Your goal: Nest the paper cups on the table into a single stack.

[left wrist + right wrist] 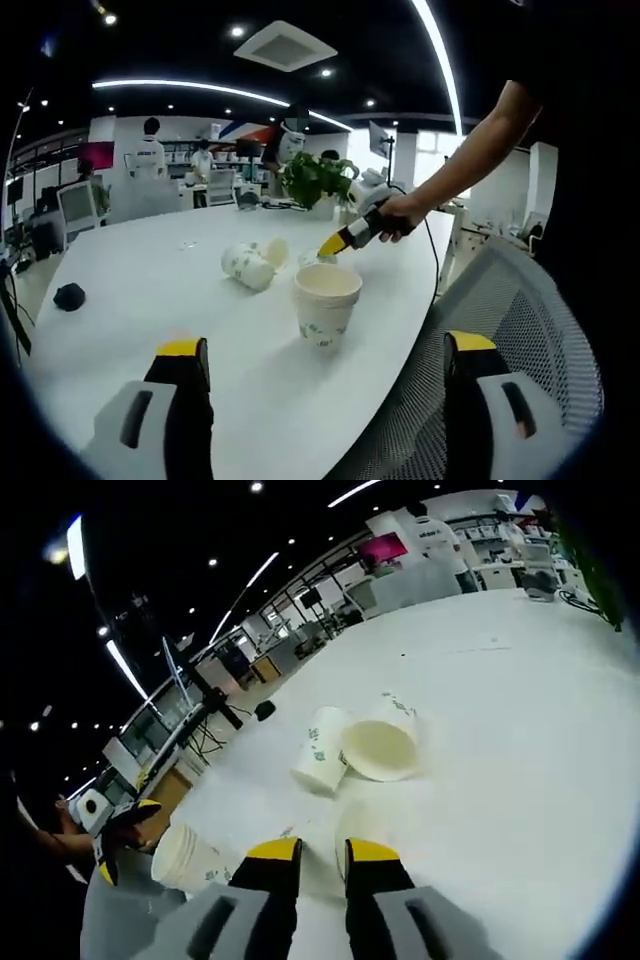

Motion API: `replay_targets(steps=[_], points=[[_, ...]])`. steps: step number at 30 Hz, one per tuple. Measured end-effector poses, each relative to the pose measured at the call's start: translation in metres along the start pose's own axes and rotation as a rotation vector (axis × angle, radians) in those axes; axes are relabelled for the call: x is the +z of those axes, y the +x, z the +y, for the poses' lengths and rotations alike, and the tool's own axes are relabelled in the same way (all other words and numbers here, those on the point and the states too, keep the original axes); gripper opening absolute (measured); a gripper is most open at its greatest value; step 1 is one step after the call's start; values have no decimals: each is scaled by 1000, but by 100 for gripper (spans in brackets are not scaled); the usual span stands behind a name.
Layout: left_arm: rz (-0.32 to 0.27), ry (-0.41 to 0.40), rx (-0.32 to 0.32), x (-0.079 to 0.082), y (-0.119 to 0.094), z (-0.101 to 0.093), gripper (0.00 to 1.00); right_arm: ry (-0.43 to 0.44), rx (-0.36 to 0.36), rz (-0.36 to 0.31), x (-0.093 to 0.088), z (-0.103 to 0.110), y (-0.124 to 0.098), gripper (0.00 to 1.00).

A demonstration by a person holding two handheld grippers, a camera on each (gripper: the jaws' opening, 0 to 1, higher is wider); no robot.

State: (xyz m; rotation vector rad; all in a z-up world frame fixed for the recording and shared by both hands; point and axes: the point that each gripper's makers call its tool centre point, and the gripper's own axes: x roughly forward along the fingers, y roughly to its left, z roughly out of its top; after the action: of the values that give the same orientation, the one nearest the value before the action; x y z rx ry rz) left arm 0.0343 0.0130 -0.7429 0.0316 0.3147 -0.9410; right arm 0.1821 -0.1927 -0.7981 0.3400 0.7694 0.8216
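An upright paper cup stack (326,300) stands on the white table (150,300) ahead of my left gripper (325,348), whose jaws are wide apart and hold nothing. Two cups (250,265) lie on their sides behind the stack. In the right gripper view they lie at the middle, one with its base toward me (320,748) and one with its mouth toward me (383,748). My right gripper (323,852) has its jaws close together over the wall of a pale cup (352,825) on the table. The upright stack (185,860) sits at lower left beside the left gripper (125,840).
A small black object (68,295) lies on the table's left side. A potted plant (315,178) stands at the far end. A grey mesh chair (520,330) sits by the near right table edge. People and desks fill the background.
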Motion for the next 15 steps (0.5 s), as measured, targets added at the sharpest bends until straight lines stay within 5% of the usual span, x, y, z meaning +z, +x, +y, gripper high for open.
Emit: replay_targets(steps=[5,15], points=[[2,3,1,0,0,0,96,49,30,-21,6,7,-3,3],[1,2,-5,0,0,-1,96,69,65,-55,16,22,-6,0]])
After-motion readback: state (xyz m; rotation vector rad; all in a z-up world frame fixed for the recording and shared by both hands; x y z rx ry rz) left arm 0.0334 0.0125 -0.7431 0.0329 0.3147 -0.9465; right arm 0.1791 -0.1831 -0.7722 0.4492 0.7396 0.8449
